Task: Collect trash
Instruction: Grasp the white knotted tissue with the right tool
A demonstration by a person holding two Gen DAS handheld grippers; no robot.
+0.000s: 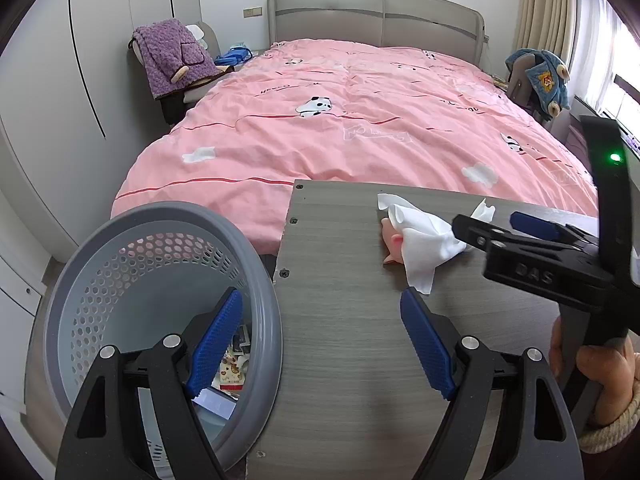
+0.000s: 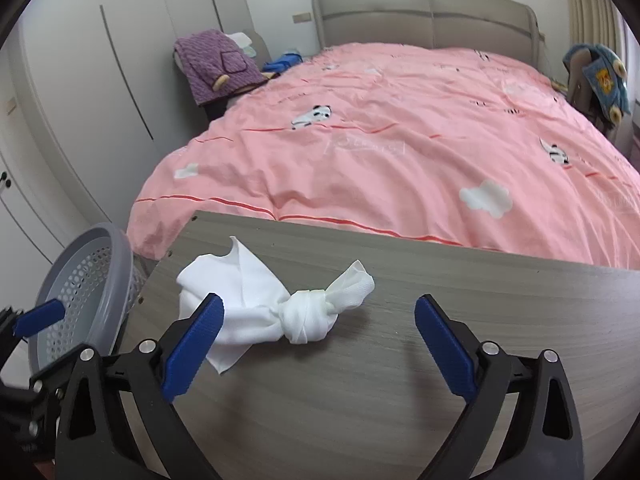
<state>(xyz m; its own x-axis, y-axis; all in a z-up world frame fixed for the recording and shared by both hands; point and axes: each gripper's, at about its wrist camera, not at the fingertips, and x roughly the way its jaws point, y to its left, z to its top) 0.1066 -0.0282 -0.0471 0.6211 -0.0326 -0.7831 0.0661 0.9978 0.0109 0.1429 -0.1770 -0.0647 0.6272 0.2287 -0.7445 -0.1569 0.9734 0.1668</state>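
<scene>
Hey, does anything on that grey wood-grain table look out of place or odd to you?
Yes. A white knotted tissue lies loose on the grey wood-grain table, not in the grey perforated plastic bin beside it. In the left wrist view a small pink object shows from under the tissue; what it is I cannot tell.

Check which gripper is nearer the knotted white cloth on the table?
Right. The right gripper is open, its jaws flanking the knotted white cloth without touching it. The left gripper is open too, hanging back at the table edge beside the grey basket.
</scene>
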